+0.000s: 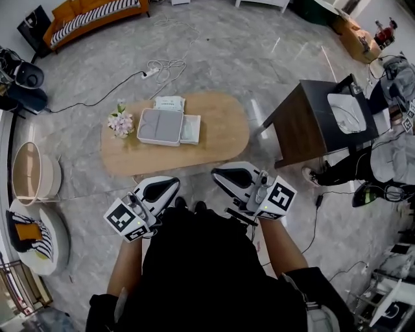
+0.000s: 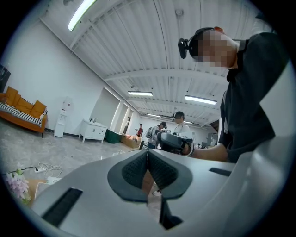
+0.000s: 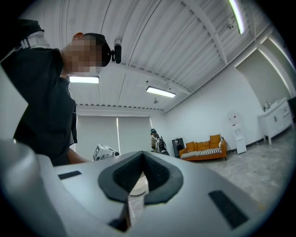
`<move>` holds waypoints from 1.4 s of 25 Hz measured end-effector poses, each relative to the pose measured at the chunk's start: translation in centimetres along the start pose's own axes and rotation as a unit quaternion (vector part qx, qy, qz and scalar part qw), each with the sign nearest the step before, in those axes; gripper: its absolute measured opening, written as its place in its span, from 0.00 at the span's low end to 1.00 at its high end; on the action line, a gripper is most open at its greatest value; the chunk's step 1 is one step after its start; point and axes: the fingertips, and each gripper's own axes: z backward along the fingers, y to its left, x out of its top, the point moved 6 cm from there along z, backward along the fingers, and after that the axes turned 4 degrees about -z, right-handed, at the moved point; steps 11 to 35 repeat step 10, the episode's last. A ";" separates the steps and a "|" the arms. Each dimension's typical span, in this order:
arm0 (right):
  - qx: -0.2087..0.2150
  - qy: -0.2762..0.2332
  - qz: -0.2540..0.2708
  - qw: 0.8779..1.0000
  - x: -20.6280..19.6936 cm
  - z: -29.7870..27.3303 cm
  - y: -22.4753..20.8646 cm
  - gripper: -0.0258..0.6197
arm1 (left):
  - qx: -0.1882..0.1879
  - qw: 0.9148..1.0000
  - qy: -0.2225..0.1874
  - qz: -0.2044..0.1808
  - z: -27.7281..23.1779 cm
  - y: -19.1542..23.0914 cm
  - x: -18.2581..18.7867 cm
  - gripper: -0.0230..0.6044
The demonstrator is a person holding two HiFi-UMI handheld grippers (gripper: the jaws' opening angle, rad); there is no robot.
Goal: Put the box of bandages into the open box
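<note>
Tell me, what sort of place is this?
Probably a large studio or lab staged as a living room: an orange striped sofa, an oval wooden coffee table, and a white power strip with cables on the grey floor.

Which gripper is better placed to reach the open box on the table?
Left, likely: the left gripper lines up below the open box, while the right gripper stands off to its side.

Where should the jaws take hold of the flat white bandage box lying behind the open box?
Probably from above, jaws spanning its short side near the middle. The bandage box lies flat on the table, so only its thin edges offer grip. Its near edge sits close to the open box, so that jaw gets little room.
</note>
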 end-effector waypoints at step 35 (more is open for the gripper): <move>-0.013 0.035 -0.009 0.999 -2.6 1.3 -1.0 0.05 | -0.007 1.000 0.005 0.001 -1.6 0.6 -0.2 0.06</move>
